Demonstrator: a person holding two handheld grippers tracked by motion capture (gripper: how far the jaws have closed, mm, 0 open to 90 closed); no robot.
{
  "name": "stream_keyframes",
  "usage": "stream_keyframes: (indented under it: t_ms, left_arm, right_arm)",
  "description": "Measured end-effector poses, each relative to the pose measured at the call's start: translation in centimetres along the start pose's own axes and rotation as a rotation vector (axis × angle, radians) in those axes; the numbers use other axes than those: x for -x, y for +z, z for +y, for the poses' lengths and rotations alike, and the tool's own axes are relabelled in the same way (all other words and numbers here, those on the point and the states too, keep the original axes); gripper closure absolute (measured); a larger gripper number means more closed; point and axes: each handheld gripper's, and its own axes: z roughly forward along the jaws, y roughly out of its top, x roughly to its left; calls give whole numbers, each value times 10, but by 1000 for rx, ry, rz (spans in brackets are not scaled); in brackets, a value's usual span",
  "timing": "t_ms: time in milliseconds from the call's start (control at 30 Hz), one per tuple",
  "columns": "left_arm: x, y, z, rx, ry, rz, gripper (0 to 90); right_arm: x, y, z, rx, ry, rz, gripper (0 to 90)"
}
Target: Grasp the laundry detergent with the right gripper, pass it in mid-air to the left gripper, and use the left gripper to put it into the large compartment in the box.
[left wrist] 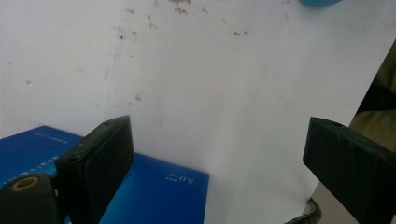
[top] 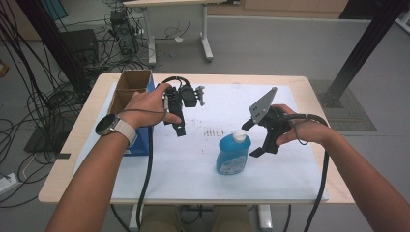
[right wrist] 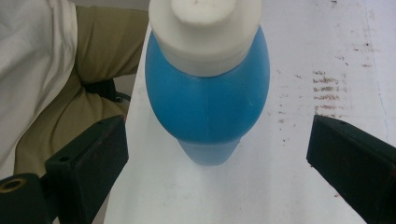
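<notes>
Blue bottle (top: 233, 155) with white cap stands upright on the white sheet (top: 193, 164) covering the counter. Right hand-held gripper (top: 252, 140) just beside it, jaws wide apart, empty. Left hand-held gripper (top: 180, 126) wide open, empty, near the blue box (left wrist: 159, 196).

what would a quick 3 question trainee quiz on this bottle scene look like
1. True or false: the right gripper is clamped on the blue bottle.
2. Multiple choice: what lies under the left gripper? A) a red tray B) the white sheet beside the blue box C) a metal bowl
3. Short answer: what colour is the cap on the bottle, and is the bottle upright?

Key
1. False: in the right gripper view both jaws stand apart from the bottle, with gaps on each side.
2. B
3. White; the bottle stands upright on the sheet.
</notes>
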Motion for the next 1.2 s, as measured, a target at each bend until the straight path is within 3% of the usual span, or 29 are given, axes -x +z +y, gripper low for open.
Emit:
stream_keyframes:
  t_ms: [1200]
  left_arm:
    - [0, 4, 1, 6, -6, -8, 92]
  right_arm:
    - [-2, 18, -4, 35, 6, -15, 51]
